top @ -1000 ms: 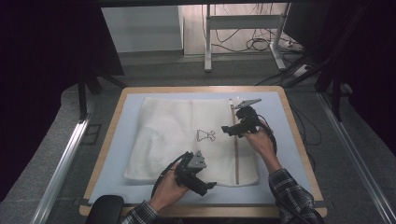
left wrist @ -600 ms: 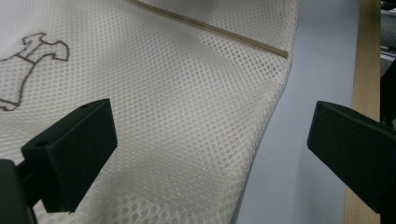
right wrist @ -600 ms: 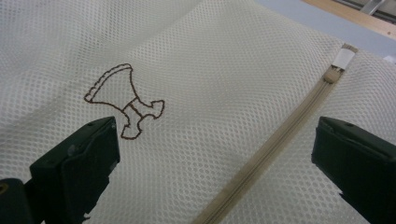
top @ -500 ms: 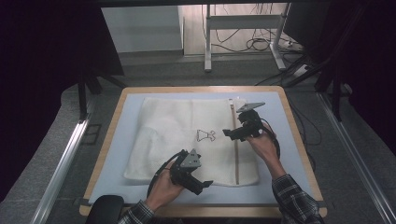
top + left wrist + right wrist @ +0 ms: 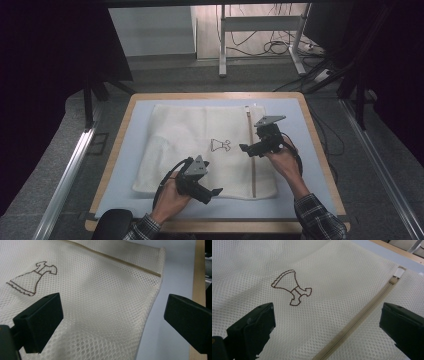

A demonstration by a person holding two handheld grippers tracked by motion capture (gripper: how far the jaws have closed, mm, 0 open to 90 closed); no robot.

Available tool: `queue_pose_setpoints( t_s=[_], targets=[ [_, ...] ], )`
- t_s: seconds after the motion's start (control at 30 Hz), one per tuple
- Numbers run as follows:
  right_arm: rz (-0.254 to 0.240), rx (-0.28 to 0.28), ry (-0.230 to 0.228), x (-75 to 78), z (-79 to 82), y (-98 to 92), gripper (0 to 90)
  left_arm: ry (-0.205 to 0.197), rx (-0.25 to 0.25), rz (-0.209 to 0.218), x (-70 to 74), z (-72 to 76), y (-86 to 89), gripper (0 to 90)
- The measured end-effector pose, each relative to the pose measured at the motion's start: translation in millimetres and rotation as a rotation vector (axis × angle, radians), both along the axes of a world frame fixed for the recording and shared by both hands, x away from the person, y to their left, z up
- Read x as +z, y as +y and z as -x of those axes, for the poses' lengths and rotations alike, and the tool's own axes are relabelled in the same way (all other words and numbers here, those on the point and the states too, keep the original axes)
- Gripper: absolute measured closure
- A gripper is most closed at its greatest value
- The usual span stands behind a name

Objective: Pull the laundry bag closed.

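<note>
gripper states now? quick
Left gripper: open, empty, over the mesh bag.
Right gripper: open, empty, over the bag's zip.

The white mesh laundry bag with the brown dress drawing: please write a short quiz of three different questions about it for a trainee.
1. True or false: the left gripper is shut on the white mesh laundry bag.
2. What runs down the bag beside the right gripper? A) beige zipper B) red ribbon
3. Fill in: the bag lies on a light blue ____.

Key: 1 false; 2 A, the beige zipper; 3 mat.
</note>
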State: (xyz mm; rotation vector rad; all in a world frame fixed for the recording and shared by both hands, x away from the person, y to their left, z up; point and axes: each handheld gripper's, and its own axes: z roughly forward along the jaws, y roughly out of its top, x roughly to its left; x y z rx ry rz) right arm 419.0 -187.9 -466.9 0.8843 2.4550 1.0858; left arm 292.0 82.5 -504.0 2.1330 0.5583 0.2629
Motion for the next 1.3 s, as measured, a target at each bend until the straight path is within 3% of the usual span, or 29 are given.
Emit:
queue_pose_setpoints(
  t_s=[0.23, 0.67, 1.3],
  targets=[
    [-0.006, 0.013, -0.003, -0.5, 11.2, -0.8, 0.2, 0.028, 0.032, 0.008, 0.9, -2.5, 11.7, 1.7],
    [0.000, 0.041, -0.002, -3.7, 33.4, 0.1, 0.3, -0.010, 0.089, -0.047, 3.5, 0.6, 26.0, 1.6],
    [-0.005, 0.077, -0.041, -1.6, 69.6, -4.2, 0.4, -0.021, 0.143, -0.062, 5.1, 4.4, 47.5, 1.6]
  ],
)
